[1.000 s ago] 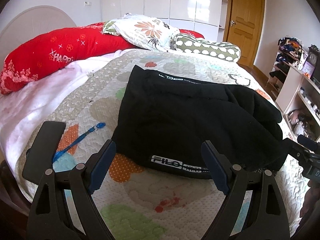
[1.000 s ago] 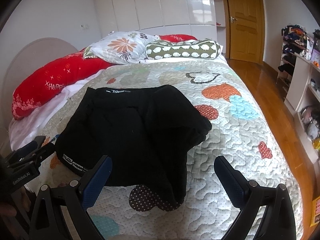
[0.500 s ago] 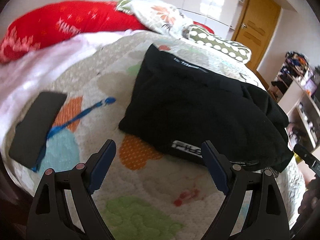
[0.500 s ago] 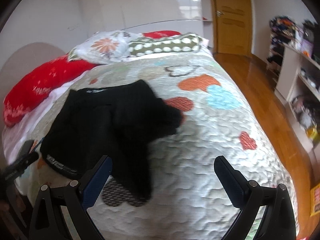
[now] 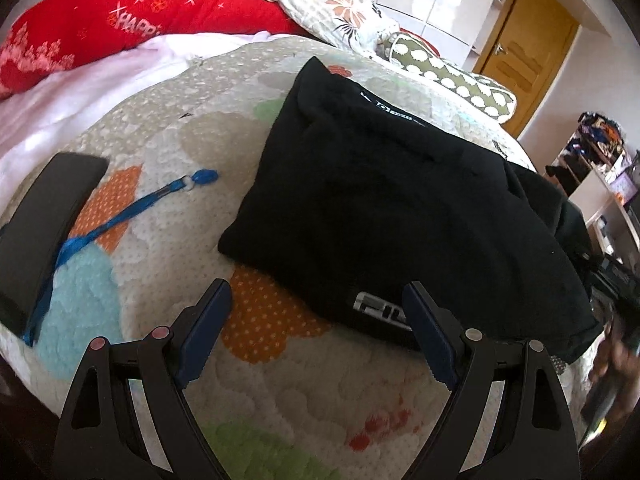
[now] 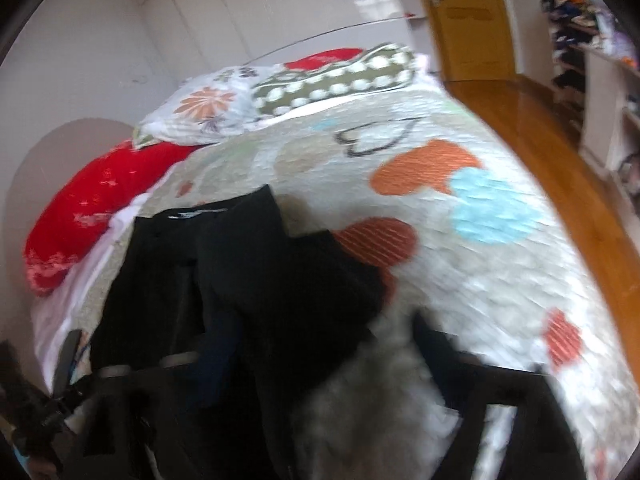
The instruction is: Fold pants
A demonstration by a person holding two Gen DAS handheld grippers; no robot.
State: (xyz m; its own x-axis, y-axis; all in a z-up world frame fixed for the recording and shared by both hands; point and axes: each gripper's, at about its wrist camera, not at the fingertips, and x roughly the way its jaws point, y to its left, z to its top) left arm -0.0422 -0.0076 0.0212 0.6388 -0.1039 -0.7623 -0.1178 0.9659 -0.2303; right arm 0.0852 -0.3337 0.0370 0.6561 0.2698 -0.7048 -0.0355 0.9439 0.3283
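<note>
The left gripper [image 5: 316, 312] hangs spread wide with nothing between its jaws, poised over the quilt [image 5: 280, 392] just short of the near hem of the black pants [image 5: 400, 208], whose white logo lies beside its right finger. The right gripper [image 6: 316, 344] is blurred and its jaws are closing; the near edge of the pants [image 6: 256, 280] lies between them, though whether the pads press it I cannot tell. The pants lie partly folded on the bed, a dark phone [image 5: 44, 216] and blue strap [image 5: 132, 212] to their left and pillows [image 5: 120, 20] beyond.

A red pillow [image 5: 120, 20] lies far left on the quilt [image 5: 280, 380]; a blue cord [image 5: 120, 220] near left; wooden door [image 5: 524, 36] far right.
</note>
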